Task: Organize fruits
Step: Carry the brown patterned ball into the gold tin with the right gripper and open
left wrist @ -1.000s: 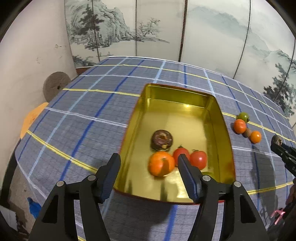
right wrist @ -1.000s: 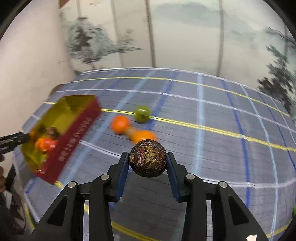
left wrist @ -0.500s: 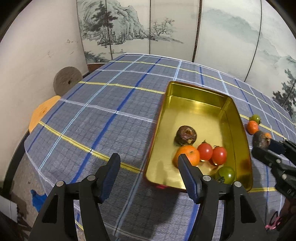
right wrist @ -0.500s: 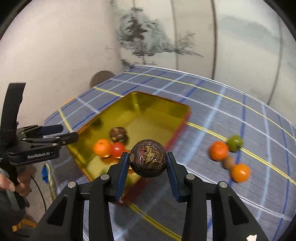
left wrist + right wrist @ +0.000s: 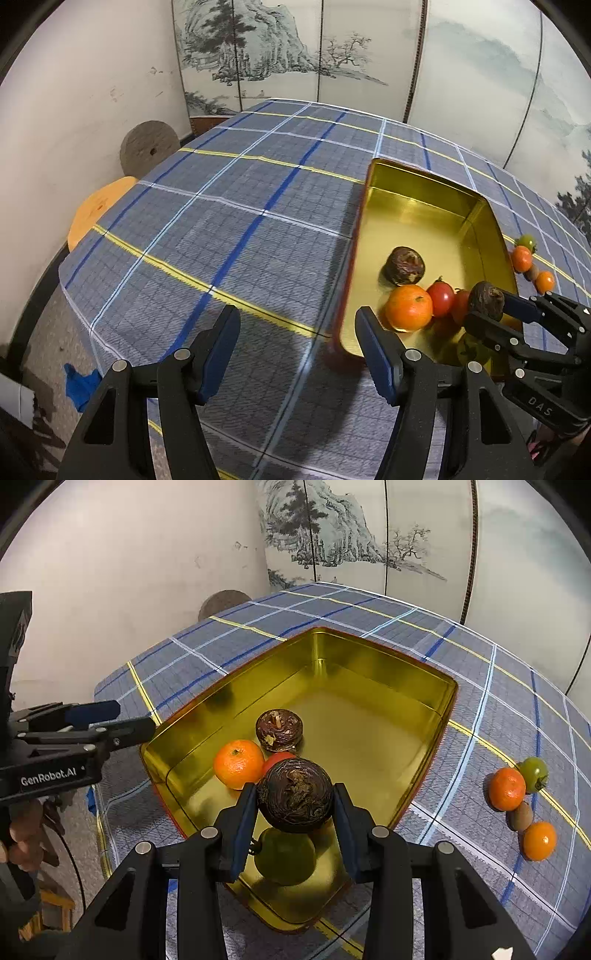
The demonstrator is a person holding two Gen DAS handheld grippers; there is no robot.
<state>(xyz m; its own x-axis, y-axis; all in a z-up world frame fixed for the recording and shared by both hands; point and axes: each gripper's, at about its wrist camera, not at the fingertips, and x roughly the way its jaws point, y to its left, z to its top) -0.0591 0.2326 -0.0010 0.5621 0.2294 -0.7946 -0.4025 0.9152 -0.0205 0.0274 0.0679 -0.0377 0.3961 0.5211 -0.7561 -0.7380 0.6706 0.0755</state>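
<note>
My right gripper (image 5: 294,805) is shut on a dark brown round fruit (image 5: 294,794) and holds it above the near end of the gold tin tray (image 5: 369,653). In the tray lie another brown fruit (image 5: 279,730), a mandarin (image 5: 238,763), a red tomato (image 5: 277,758) and a green fruit (image 5: 285,856). My left gripper (image 5: 297,349) is open and empty, over the cloth just left of the tray (image 5: 417,177). The right gripper with its fruit (image 5: 487,300) shows in the left wrist view.
Several loose fruits lie on the plaid cloth right of the tray: two mandarins (image 5: 507,788), a green tomato (image 5: 533,773) and a small brown one (image 5: 521,815). A painted screen and wall stand behind; the table edge drops at left, near a round stone disc (image 5: 147,147).
My right gripper has carried the brown fruit from the loose fruits leftward to over the tray. My left gripper has drawn back and left, off the tray.
</note>
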